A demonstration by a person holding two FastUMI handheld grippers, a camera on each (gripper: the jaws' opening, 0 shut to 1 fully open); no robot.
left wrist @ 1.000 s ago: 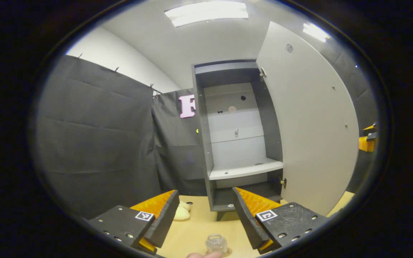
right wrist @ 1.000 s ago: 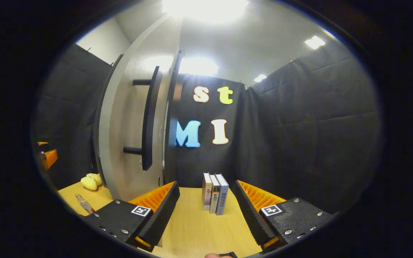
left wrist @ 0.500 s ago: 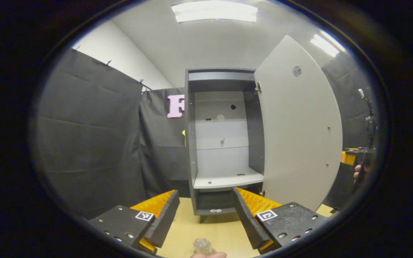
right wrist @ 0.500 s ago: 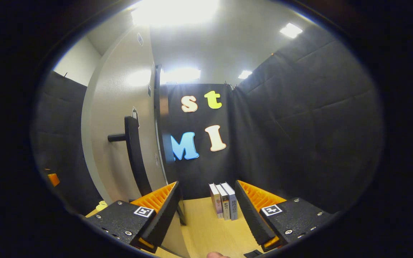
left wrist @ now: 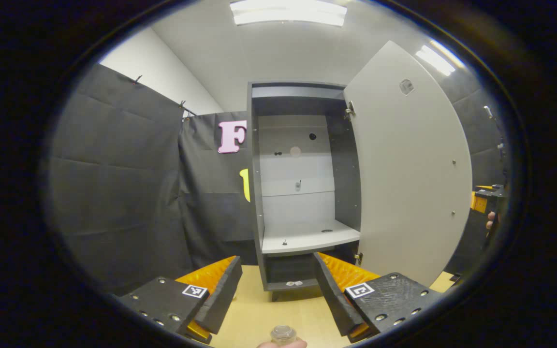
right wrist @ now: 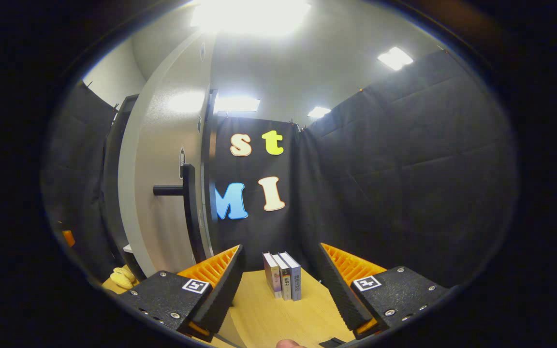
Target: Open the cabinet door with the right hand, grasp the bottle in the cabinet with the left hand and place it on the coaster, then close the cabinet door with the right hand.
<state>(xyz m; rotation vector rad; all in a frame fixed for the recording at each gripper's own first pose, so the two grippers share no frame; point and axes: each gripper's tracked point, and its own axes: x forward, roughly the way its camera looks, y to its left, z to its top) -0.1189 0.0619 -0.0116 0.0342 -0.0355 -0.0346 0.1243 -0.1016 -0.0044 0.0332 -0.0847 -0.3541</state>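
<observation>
open right claw (right wrist: 278, 290) faces three upright books (right wrist: 283, 282), cabinet door (right wrist: 162, 169) at its left.

A light wooden table (left wrist: 264, 316) carries everything. In the left gripper view the dark cabinet (left wrist: 259, 203) stands on it at the far side, and a small clear glass bottle (left wrist: 283, 333) sits on it at the near edge. In the right gripper view three upright books (right wrist: 283, 282) stand together on the tabletop, and a yellow plush toy (right wrist: 124, 276) lies far left
</observation>
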